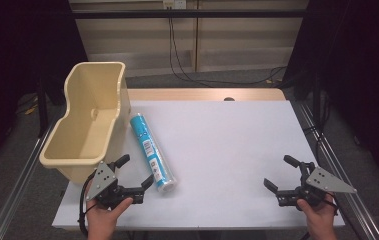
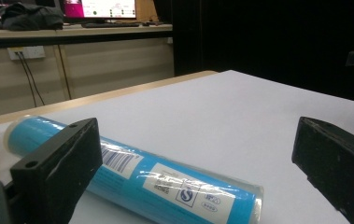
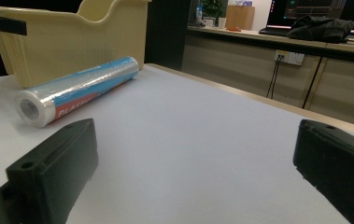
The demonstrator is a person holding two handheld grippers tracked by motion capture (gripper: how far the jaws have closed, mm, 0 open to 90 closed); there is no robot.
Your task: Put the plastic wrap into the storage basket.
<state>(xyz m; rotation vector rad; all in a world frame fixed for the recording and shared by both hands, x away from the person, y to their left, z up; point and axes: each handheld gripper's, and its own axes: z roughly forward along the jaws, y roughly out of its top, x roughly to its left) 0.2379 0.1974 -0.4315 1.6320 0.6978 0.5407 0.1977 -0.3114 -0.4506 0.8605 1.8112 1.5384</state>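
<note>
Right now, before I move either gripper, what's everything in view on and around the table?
bin: 1, cream yellow, empty, left edge of the table, partly overhanging it
roll: 1, blue label under clear wrap, lying flat beside the bin, near end by the left gripper
table: 1, white top with a wood strip along the far edge
cables: black, on the floor beyond the table
socket: 1, white, on the far wall
left gripper: 1, black, jaws open, next to the roll
right gripper: 1, black, jaws open, over bare table
hands: 2, at the near edge
</note>
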